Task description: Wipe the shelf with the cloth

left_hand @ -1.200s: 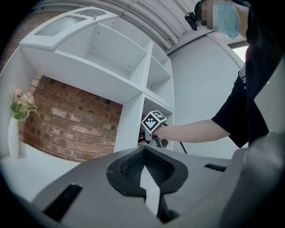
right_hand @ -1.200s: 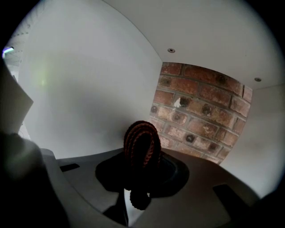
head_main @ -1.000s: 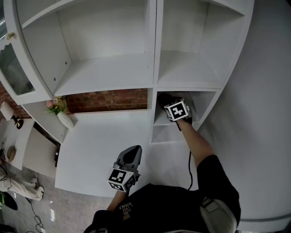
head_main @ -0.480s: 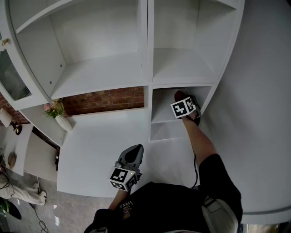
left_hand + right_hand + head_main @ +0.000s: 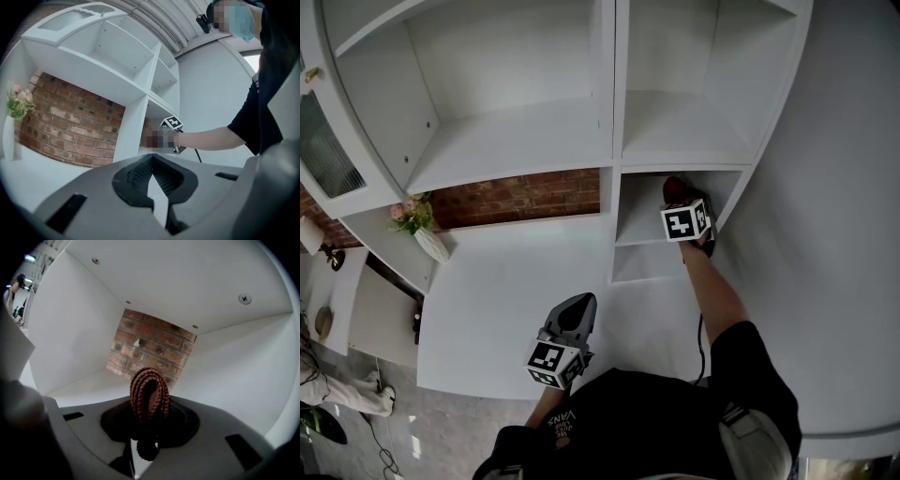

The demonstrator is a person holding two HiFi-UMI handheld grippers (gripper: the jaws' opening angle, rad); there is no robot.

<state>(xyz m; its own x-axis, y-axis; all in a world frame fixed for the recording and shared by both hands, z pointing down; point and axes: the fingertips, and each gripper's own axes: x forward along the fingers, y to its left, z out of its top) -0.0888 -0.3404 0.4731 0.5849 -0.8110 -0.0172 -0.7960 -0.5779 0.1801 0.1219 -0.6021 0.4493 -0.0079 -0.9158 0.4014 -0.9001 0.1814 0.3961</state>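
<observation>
The right gripper (image 5: pixel 149 430) is clamped on a folded, rust-brown ribbed cloth (image 5: pixel 149 392) inside the small white shelf compartment (image 5: pixel 639 223), whose board lies just below it; the left gripper (image 5: pixel 152 185), jaws together and empty, hangs well apart.

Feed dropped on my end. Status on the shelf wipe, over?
Right gripper shut on cloth, inside lower-right shelf bay. Left gripper shut, empty, above desk. Nothing in the way.
</observation>
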